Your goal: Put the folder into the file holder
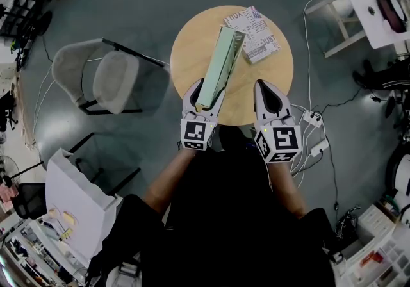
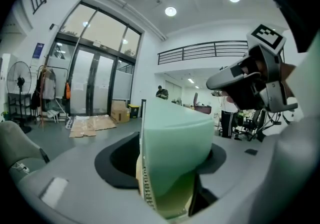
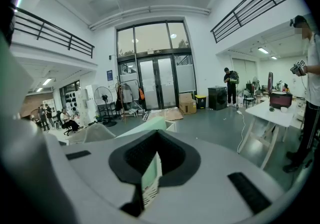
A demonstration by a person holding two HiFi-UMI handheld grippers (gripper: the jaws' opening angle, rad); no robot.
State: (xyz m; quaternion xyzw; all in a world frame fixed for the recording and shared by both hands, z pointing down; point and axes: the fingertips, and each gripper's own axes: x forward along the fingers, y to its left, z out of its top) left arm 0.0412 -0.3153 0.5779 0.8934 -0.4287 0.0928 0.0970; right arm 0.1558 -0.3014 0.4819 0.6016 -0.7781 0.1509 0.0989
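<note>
A long pale green folder (image 1: pixel 221 65) stands on edge over the round wooden table (image 1: pixel 192 49). Its far end reaches a patterned black-and-white file holder (image 1: pixel 256 34) that lies flat at the table's far side. The folder's near end sits between the spread jaws of my left gripper (image 1: pixel 205 89). In the left gripper view the folder (image 2: pixel 175 153) fills most of the gap, with a dark slit beside it on the right, so the left gripper (image 2: pixel 170 173) is open around it. My right gripper (image 1: pixel 262 86) hovers at the table's near right edge with its jaws together and nothing held.
A grey chair (image 1: pixel 102 77) stands left of the table. A power strip and cables (image 1: pixel 314 132) lie on the floor to the right. A white table (image 1: pixel 371 4) is at the far right. A person (image 3: pixel 231 85) stands far off by the doors.
</note>
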